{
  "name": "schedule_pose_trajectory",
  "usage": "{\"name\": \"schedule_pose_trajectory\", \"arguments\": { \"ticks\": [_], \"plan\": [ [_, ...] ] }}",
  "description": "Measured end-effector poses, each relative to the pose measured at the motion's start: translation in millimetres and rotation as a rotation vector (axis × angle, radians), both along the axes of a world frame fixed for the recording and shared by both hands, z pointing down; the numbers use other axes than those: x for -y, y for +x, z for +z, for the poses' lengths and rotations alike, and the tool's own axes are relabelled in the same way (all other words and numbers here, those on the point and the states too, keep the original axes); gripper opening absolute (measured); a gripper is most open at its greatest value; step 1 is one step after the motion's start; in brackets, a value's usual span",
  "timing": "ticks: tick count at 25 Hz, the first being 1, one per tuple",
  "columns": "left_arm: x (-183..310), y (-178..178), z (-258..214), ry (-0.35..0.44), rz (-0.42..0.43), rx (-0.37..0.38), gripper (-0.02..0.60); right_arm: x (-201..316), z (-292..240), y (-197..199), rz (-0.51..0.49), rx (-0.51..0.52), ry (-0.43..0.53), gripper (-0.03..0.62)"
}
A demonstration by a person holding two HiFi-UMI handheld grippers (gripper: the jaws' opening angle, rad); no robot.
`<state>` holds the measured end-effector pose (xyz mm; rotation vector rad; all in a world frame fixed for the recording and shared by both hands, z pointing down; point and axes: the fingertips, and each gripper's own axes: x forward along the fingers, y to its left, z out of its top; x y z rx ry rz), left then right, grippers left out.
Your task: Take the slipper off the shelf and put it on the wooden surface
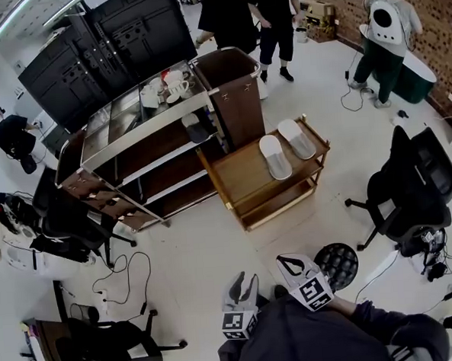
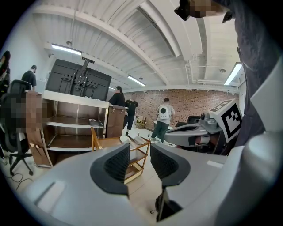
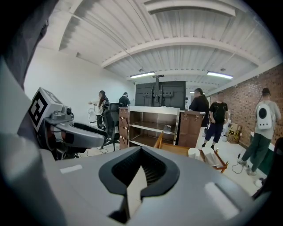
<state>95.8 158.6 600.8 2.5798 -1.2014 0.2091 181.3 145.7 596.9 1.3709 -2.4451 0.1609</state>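
Two white slippers lie side by side on the top of the low wooden cart. A dark grey slipper rests on the middle board of the brown shelf unit. Both grippers are held low near the person's body, well short of the cart. My left gripper is open with nothing between its jaws. My right gripper is shut and empty. The grey slipper also shows in the right gripper view.
White cups stand on the shelf unit's top. A tall brown cabinet stands beside it. Black office chairs are at the right and left, a round black stool is near my feet, and several people stand at the back.
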Motion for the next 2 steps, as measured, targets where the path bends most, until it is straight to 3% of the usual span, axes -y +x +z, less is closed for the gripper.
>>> {"name": "schedule_pose_trajectory", "arguments": {
  "ticks": [2],
  "plan": [
    [3.0, -6.3, -1.2, 0.019, -0.022, 0.003, 0.146, 3.8, -1.0, -6.2, -0.023, -0.004, 0.008, 0.0]
  ]
}}
